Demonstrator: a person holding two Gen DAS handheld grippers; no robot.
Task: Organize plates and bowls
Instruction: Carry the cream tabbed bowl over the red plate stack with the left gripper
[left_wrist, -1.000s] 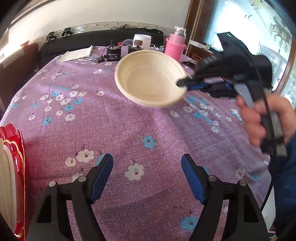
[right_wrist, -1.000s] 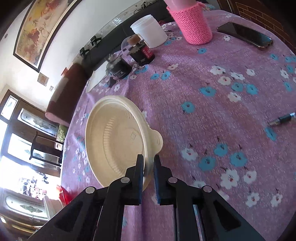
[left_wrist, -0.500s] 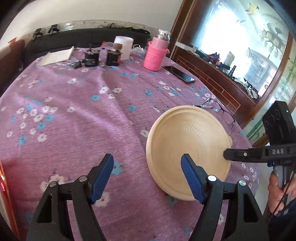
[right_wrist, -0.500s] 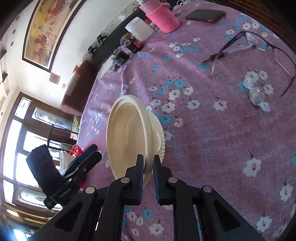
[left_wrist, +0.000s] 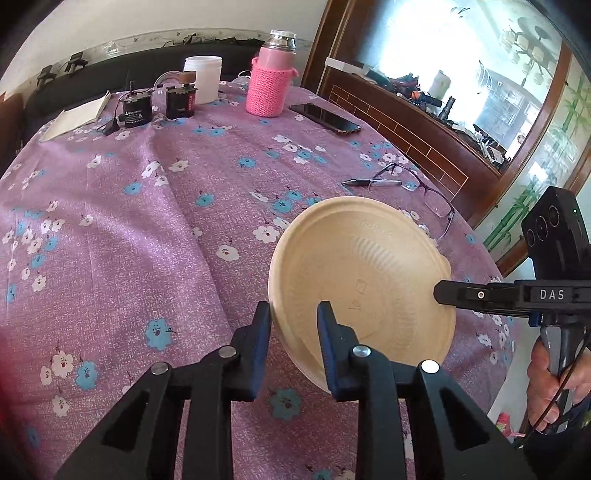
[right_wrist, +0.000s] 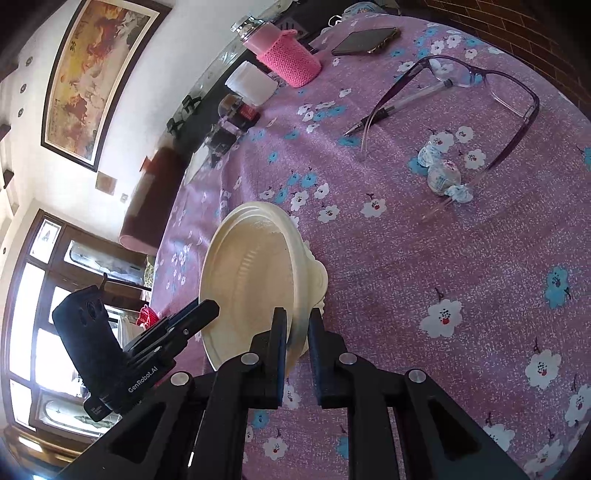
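Over the purple floral tablecloth (left_wrist: 155, 229), a round ribbed cream bowl (left_wrist: 369, 273), rim clamped in right gripper (right_wrist: 297, 328), left gripper (left_wrist: 293, 325) closing around it.

You have one cream, fibre-textured bowl (left_wrist: 364, 275) up off the purple flowered cloth, tipped steeply on edge so its hollow faces you in the left view. It is round with a stepped, ribbed wall, a small tab on the rim and faint moulded marks on the inside base. In the right view the bowl (right_wrist: 255, 280) shows edge-on, its underside ridged
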